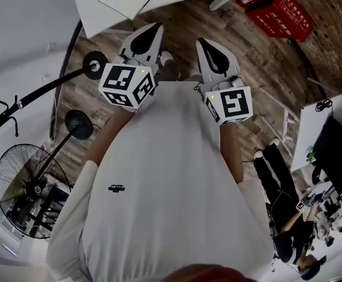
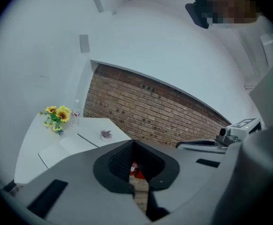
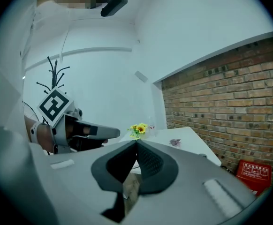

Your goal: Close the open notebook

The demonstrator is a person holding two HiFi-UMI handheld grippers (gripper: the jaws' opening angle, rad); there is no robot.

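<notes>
White shirt [image 1: 171, 187] nearest, then left claw [image 2: 134, 142] and right claw [image 3: 136, 140], both clenched, empty.

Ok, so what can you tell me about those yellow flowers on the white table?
The flowers are a small bunch of sunflowers, with yellow petals, darker middles and green leaves underneath. They stand upright near the far side of the white table, close to the white wall, and a clear bottle is right beside them. Whatever holds them is too small to make out. It is also too far away to tell if they are real or pretend.
</notes>
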